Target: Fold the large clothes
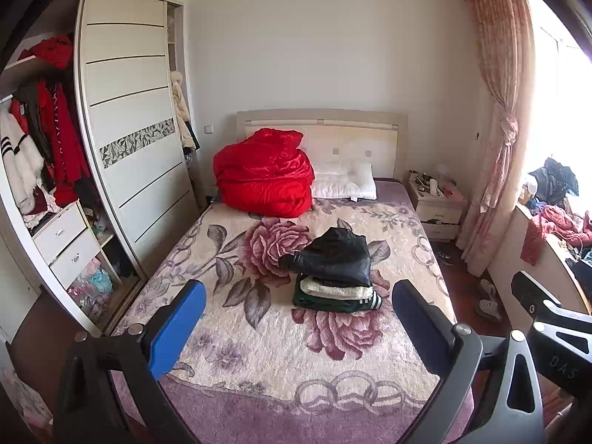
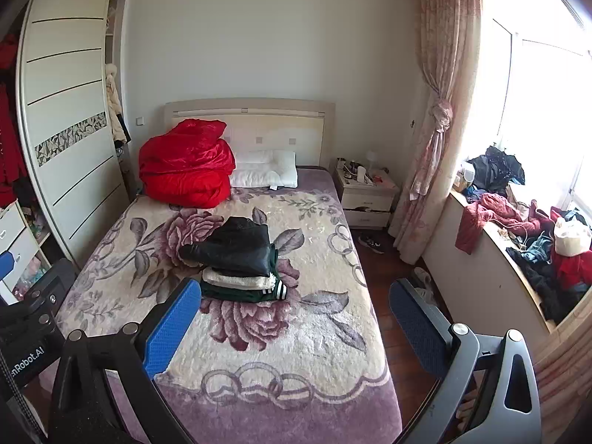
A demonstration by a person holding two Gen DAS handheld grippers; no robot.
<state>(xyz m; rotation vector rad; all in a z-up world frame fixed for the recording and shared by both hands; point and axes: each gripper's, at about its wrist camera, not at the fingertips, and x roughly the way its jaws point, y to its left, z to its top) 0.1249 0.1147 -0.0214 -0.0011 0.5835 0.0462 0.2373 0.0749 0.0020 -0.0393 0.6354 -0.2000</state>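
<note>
Both tongs, left tongs and right tongs, hang released and empty at the foot of the bed. Mid-bed, a stack of folded clothes looks finished; the windowsill clothes heap beyond seemingly remains.

A bed with a floral blanket is carrying a stack of folded clothes at its middle, while a red quilt and white pillow are lying at the far end.
</note>
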